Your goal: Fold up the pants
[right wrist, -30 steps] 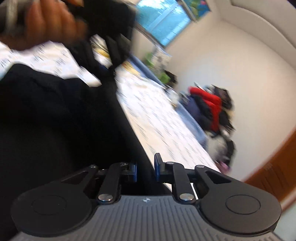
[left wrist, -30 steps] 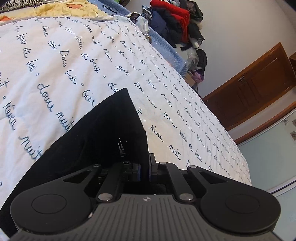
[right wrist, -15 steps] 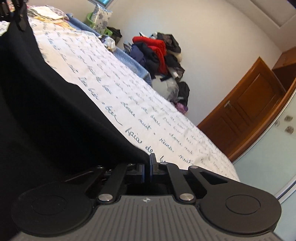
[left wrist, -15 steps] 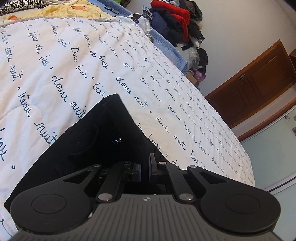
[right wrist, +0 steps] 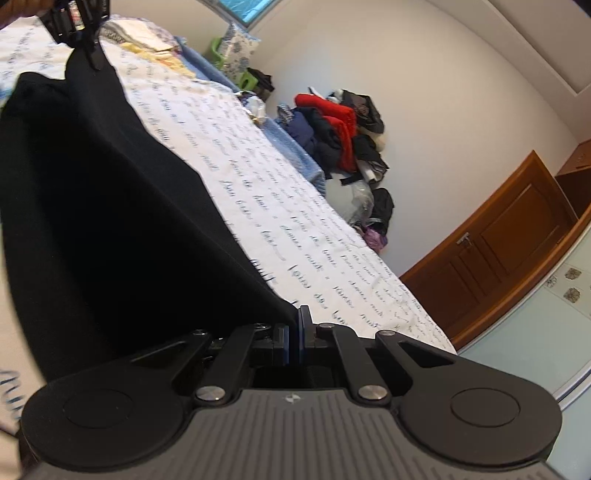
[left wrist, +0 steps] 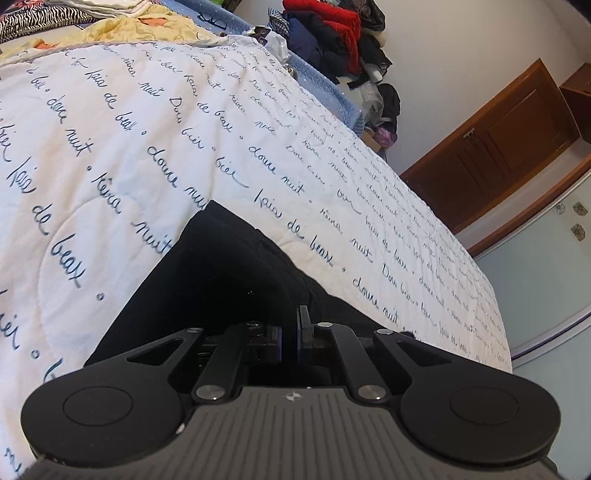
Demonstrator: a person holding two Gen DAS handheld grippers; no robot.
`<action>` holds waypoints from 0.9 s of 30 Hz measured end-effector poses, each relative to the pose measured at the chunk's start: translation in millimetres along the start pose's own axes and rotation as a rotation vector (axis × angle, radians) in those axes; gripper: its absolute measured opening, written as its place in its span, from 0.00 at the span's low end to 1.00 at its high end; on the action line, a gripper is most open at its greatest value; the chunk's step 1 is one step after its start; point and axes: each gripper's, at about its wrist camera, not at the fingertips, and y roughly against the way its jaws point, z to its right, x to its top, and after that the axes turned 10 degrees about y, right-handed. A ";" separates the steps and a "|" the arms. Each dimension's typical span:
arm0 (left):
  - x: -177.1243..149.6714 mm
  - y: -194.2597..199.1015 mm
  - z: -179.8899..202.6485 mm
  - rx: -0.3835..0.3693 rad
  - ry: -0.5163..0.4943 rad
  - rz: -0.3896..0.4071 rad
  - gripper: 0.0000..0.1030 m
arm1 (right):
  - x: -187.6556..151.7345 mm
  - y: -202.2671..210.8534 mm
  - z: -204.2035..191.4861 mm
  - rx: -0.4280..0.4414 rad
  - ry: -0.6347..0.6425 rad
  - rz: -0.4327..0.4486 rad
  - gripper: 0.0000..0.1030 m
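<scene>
Holding: black pants (left wrist: pixel 221 280) at two spots, one by each gripper, spread over the bed quilt (left wrist: pixel 110 147) with blue script.
Left gripper (left wrist: pixel 289 332): fingers together, clamped on a fold of the dark cloth; pointing down toward the quilt, so the cloth lies low and flat in front.
Reason for left hold: probably to carry one edge across for a fold while keeping the corner under control.
Pants in left view: a dark wedge with its tip resting on the quilt, near the bed's long edge.
Right gripper (right wrist: pixel 294 334): fingers together, pinched on the edge of the pants (right wrist: pixel 110 221); cloth stretched tight from the fingers up to the far top-left corner.
Reason for right hold: likely to keep the edge taut, so both layers line up without wrinkles.
Only in right view: the other gripper (right wrist: pixel 77 18) at the far end of the cloth, gripping it there, with a bit of a hand above; also the stretched span between both holds.
Only in left view: the free tip of the pants lying on the quilt, and the yellow bedding (left wrist: pixel 122 26) at the head of the bed.
In both views: clothes pile (right wrist: pixel 340 133) against the wall and wooden door (right wrist: pixel 509 236), well apart from the pants.
Stage, as judged: fold in progress, not yet laid down.
</scene>
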 end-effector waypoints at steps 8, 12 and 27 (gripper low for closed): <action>-20.9 5.6 -16.1 0.060 -0.068 -0.049 0.10 | -4.2 20.3 -22.2 0.077 0.035 -0.029 0.05; -23.9 4.1 -24.7 0.072 -0.064 -0.066 0.10 | -6.7 27.1 -32.6 0.110 0.051 -0.044 0.05; -31.0 -8.8 -31.2 0.164 -0.092 -0.085 0.13 | -15.4 39.4 -60.0 0.224 0.079 -0.091 0.04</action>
